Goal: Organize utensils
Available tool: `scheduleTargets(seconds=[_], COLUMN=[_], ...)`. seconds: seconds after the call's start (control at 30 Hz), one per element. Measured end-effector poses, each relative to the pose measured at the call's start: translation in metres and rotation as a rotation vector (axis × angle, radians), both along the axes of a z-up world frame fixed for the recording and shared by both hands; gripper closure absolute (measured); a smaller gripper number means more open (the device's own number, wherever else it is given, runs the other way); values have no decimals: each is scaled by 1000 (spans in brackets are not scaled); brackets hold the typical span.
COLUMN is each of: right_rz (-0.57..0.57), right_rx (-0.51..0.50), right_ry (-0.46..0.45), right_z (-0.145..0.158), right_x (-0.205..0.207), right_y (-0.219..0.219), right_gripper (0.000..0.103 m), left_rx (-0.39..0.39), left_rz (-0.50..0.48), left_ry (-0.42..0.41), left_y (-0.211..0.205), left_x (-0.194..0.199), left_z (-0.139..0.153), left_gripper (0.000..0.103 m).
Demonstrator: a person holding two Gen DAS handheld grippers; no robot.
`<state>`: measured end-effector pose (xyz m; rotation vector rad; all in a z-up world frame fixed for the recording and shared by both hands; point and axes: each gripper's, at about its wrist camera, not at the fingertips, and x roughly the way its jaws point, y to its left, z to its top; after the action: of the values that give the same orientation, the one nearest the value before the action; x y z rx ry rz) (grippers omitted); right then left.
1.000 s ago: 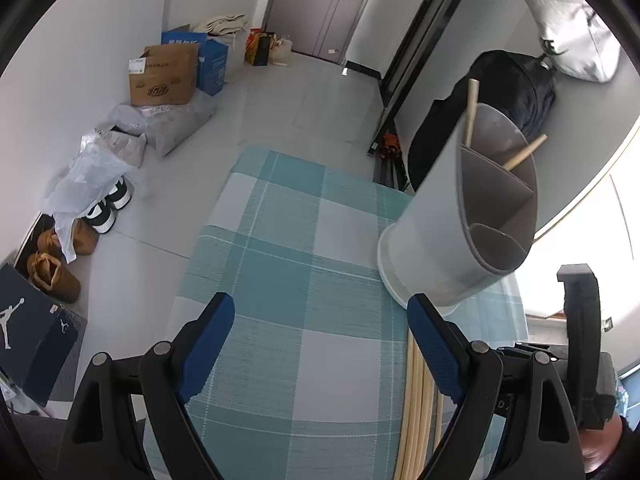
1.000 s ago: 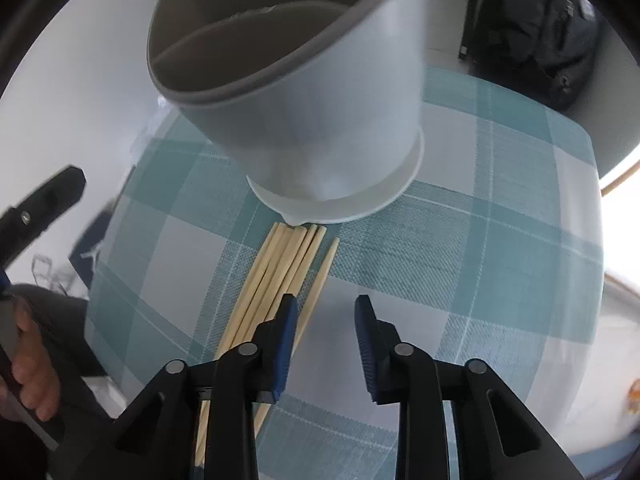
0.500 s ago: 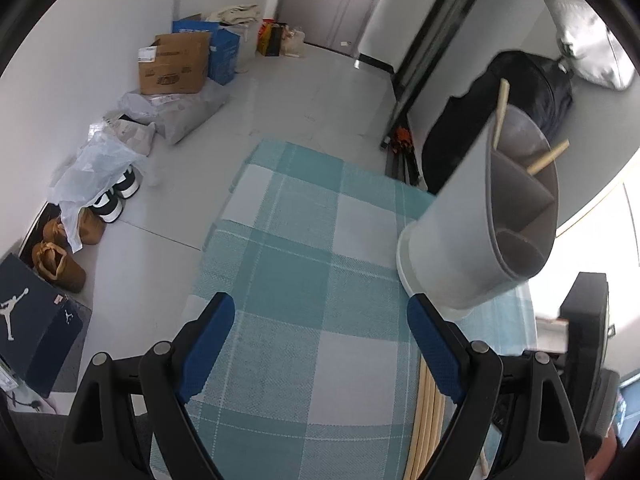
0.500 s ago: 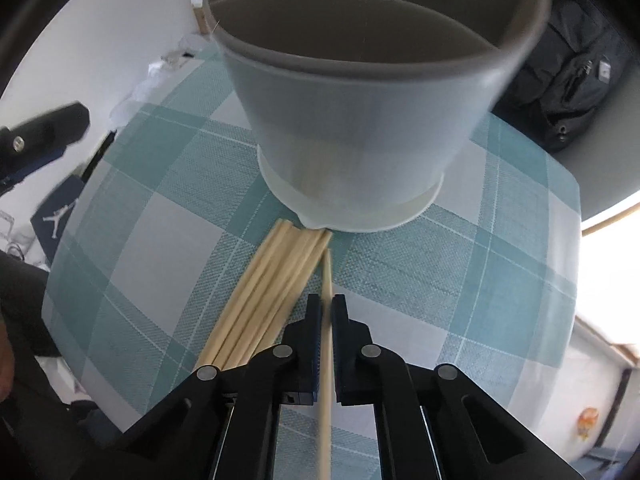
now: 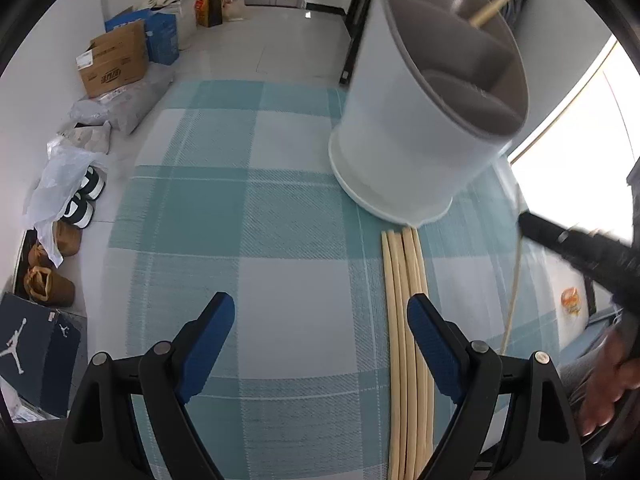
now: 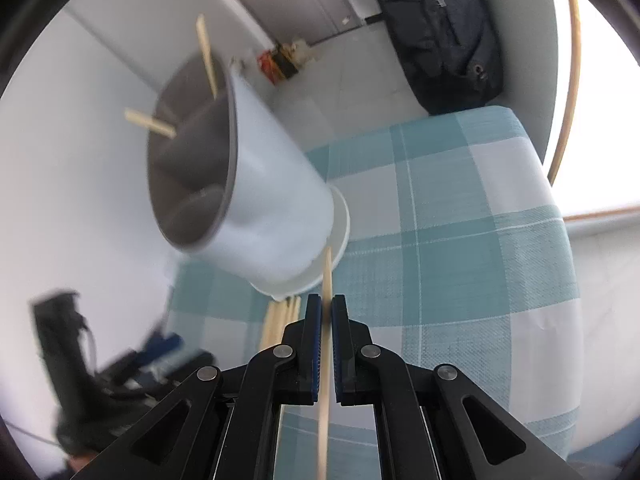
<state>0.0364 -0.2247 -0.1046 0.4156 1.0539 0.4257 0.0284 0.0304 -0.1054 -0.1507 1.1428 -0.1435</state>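
A white utensil holder [image 5: 424, 120] with grey divided compartments stands on the teal checked tablecloth [image 5: 240, 208]; two chopsticks stick out of its far compartment. It also shows in the right wrist view [image 6: 248, 200]. Several loose chopsticks [image 5: 404, 340] lie side by side on the cloth in front of it. My right gripper [image 6: 327, 308] is shut on one chopstick [image 6: 326, 344], lifted above the cloth, its tip near the holder's base. My left gripper [image 5: 320, 340] is open and empty, low over the cloth left of the bundle.
The right gripper's black body [image 5: 584, 252] and held chopstick [image 5: 514, 280] show at the right of the left wrist view. Cardboard boxes [image 5: 116, 60], bags and shoes [image 5: 80, 200] lie on the floor beyond the table's left edge. A dark backpack [image 6: 440, 28] stands behind the table.
My right gripper closed on one chopstick and lifted it off the cloth, swinging right of the holder. My left gripper moved closer to the holder and the loose chopsticks.
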Motion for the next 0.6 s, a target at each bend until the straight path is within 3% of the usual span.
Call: scheduleTargets(seconds=[0.17,0.27,0.47,0.6], right_rz=[-9,-13,-27,-30], right_rx=[98,133,186,188], right_ry=[-41,-63,-79,-105], right_z=[4,15,26,28], right_x=[-7,12,4,3], right_y=[-27,-23,-32,-36], right_gripper=[99,99,99,99], left_rx=[40,72,146,149], left_rz=[-34,-32,-44,-23], left_ry=[32,55,55,78], left_y=[-8,-8,-10,-9], left_x=[1,3,2,4], left_z=[-8,-14,-12,-11], left_gripper=[18,18,18,18])
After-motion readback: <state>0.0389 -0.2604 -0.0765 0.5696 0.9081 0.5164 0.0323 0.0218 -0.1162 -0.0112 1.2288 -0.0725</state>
